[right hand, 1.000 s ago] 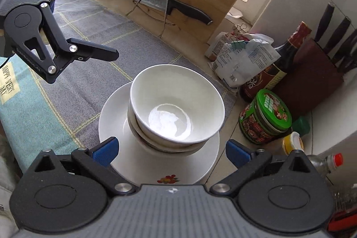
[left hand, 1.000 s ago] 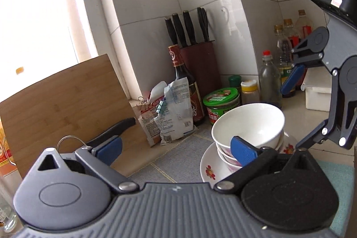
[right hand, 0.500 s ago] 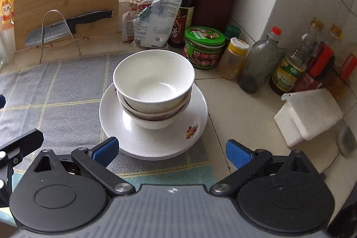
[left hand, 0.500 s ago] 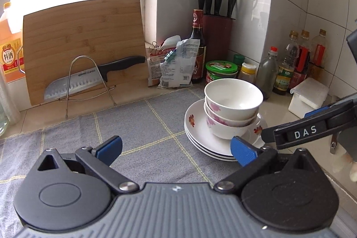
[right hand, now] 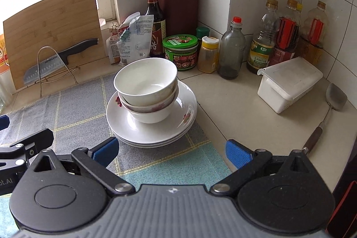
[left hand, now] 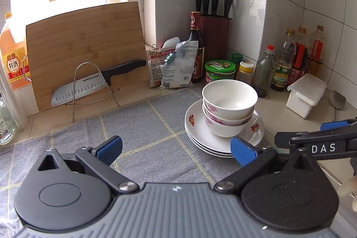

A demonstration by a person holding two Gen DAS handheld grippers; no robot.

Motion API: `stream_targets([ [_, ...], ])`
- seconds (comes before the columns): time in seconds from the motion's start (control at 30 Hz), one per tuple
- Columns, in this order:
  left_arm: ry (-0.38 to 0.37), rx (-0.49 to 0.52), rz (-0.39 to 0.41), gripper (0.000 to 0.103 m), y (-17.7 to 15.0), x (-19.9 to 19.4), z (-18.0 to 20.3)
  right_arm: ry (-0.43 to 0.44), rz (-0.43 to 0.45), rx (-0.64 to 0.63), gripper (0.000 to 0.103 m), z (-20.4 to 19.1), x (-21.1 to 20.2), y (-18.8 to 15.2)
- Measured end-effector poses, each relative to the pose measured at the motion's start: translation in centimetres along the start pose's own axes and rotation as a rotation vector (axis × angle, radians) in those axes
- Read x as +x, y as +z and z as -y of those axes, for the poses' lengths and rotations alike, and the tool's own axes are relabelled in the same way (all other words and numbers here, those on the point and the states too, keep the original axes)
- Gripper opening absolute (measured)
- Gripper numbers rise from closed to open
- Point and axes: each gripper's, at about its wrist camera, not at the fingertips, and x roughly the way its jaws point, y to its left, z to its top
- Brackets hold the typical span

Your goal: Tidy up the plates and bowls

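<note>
White bowls with pink flowers point(left hand: 229, 104) point(right hand: 147, 86) are nested on a stack of white plates point(left hand: 198, 135) point(right hand: 142, 133), at the right edge of a grey checked cloth point(left hand: 138, 126) point(right hand: 73, 108). My left gripper point(left hand: 176, 148) is open, low over the cloth, with the stack just beyond its right fingertip. My right gripper point(right hand: 170, 152) is open too, near the cloth's front edge, with the stack ahead of its left finger. Neither holds anything. Part of the right gripper shows at the far right of the left wrist view.
Against the back wall stand a bamboo cutting board point(left hand: 84, 48), a knife on a wire stand point(left hand: 96, 84), a knife block point(right hand: 178, 8), a green-lidded jar point(right hand: 180, 51) and several bottles point(right hand: 263, 41). A white lidded box point(right hand: 290, 84) and a spatula point(right hand: 332, 104) lie on the counter to the right.
Both grippers have drawn back and levelled out from close above the bowls. The stack now sits farther ahead in both views. The dishes have not moved.
</note>
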Motion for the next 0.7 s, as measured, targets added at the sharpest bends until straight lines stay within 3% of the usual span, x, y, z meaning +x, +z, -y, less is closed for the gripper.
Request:
stream_targets([
  [0.7,0.004,-0.009,0.015,0.102,0.4,-0.9,0.3,0.019,0.044,0.001,0.103,0.0,-1.6,0.3],
])
